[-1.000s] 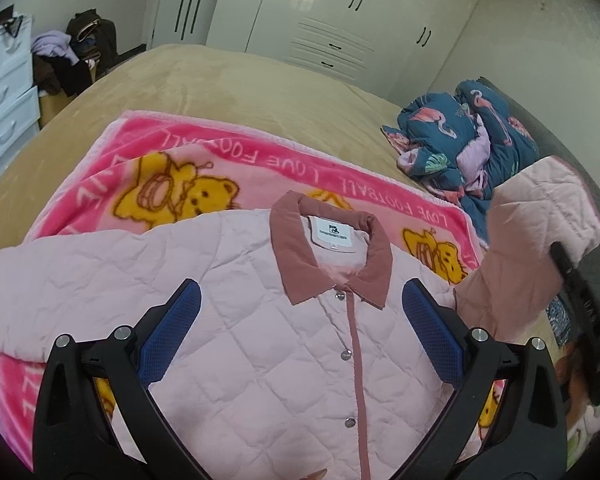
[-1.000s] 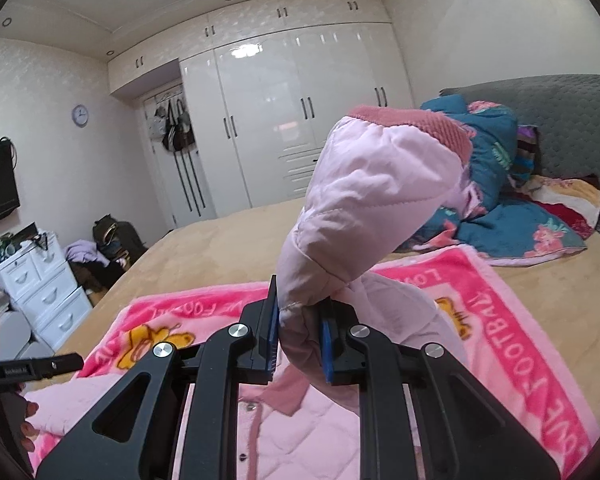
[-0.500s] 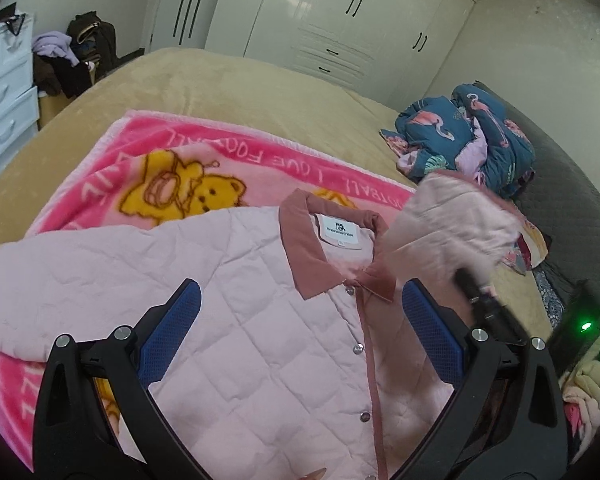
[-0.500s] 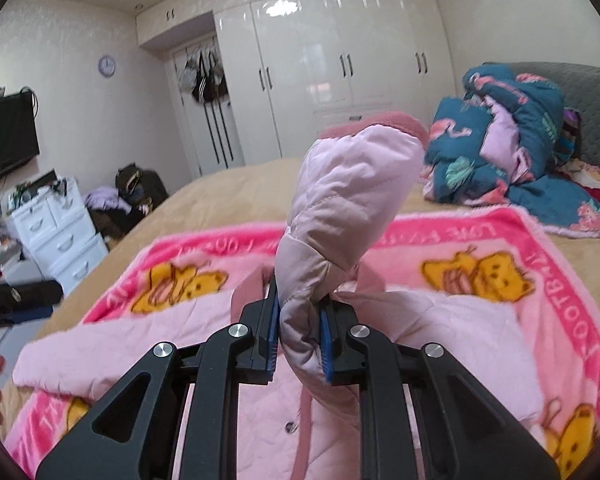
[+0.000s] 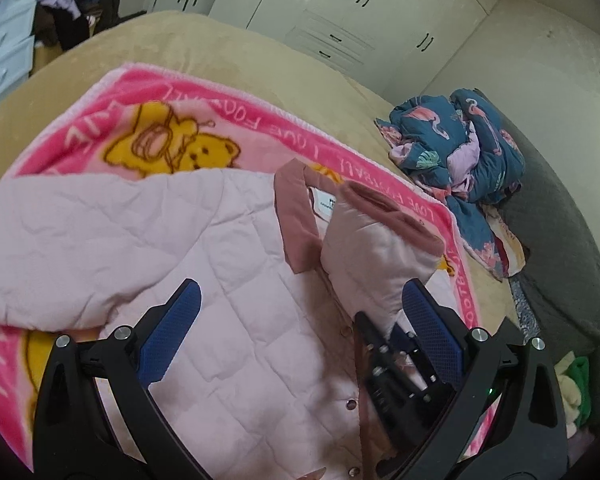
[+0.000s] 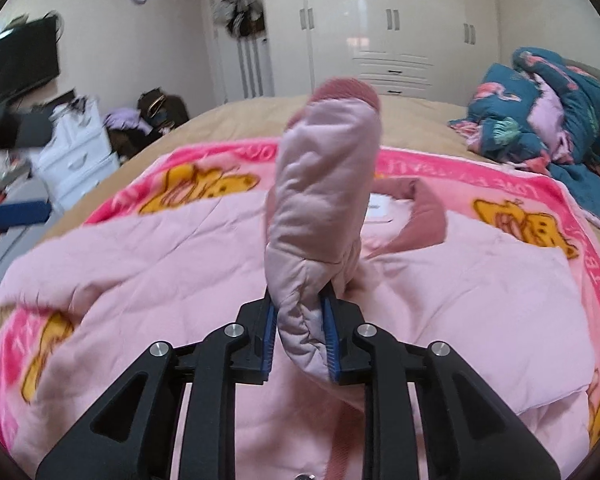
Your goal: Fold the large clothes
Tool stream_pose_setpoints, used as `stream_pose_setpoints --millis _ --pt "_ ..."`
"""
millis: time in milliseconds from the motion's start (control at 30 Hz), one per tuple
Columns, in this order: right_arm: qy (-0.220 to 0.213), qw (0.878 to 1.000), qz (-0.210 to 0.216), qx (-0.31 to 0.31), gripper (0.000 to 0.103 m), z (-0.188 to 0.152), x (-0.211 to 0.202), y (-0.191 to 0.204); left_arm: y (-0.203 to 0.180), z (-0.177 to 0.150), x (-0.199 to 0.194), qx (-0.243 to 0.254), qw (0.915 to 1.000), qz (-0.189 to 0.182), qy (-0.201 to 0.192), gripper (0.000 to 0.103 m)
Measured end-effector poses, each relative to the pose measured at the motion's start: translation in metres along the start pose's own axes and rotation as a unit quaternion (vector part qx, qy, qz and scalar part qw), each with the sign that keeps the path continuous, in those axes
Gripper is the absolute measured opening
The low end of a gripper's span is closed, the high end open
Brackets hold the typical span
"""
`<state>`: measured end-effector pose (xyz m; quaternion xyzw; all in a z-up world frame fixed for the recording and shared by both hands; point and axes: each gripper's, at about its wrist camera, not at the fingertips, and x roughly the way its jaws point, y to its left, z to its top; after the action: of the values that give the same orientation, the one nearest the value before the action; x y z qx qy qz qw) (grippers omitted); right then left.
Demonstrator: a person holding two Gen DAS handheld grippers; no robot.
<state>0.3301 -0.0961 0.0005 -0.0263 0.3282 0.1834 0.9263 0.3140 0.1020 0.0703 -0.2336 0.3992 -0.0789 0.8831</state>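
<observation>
Jacket (image 5: pixel 228 300) flat on blanket (image 5: pixel 260 128) | right hand-held gripper (image 6: pixel 300 336) pinching raised sleeve (image 6: pixel 324 200) | left hand-held gripper (image 5: pixel 300 332) wide, above jacket

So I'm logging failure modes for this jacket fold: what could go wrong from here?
1. The right gripper pinches only a bunched part of the sleeve; the puffy fabric could slip out before it is laid down.
2. The sleeve stands over the collar, so it may drop crumpled there instead of flat across the jacket.
3. The left gripper hovers open, holding nothing down, so the jacket could drag on the blanket.
</observation>
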Motion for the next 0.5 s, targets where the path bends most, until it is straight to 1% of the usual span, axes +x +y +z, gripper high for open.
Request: stream_pose_setpoints --millis 133,267,333,367,400,433,467,500 --pt "0.025 0.999 0.012 -0.019 0.028 -0.012 0.007 0.014 0.005 -0.006 0.005 -0.014 0.9998 -0.010 0.012 0.094" --pt "0.052 0.998 0.030 -0.023 0.039 -0.023 0.014 0.023 0.009 -0.009 0.009 -0.023 0.9995 -0.014 0.017 0.094" --pt "0.066 0.997 0.045 -0.019 0.047 -0.028 0.017 0.026 0.011 -0.011 0.012 -0.029 0.9992 -0.019 0.022 0.094" --pt "0.073 0.996 0.053 -0.016 0.054 -0.030 0.017 0.028 0.012 -0.012 0.015 -0.031 0.9990 -0.020 0.025 0.094" --pt "0.078 0.995 0.061 -0.014 0.063 -0.032 0.016 0.030 0.013 -0.013 0.018 -0.033 0.9987 -0.023 0.031 0.094" --pt "0.079 0.994 0.070 -0.012 0.068 -0.033 0.014 0.031 0.014 -0.016 0.024 -0.035 0.9982 -0.025 0.041 0.094" --pt "0.078 0.994 0.081 -0.010 0.075 -0.035 0.010 0.033 0.016 -0.017 0.028 -0.036 0.9979 -0.025 0.047 0.094" --pt "0.075 0.993 0.092 -0.006 0.078 -0.037 0.004 0.033 0.017 -0.020 0.032 -0.037 0.9976 -0.024 0.054 0.094"
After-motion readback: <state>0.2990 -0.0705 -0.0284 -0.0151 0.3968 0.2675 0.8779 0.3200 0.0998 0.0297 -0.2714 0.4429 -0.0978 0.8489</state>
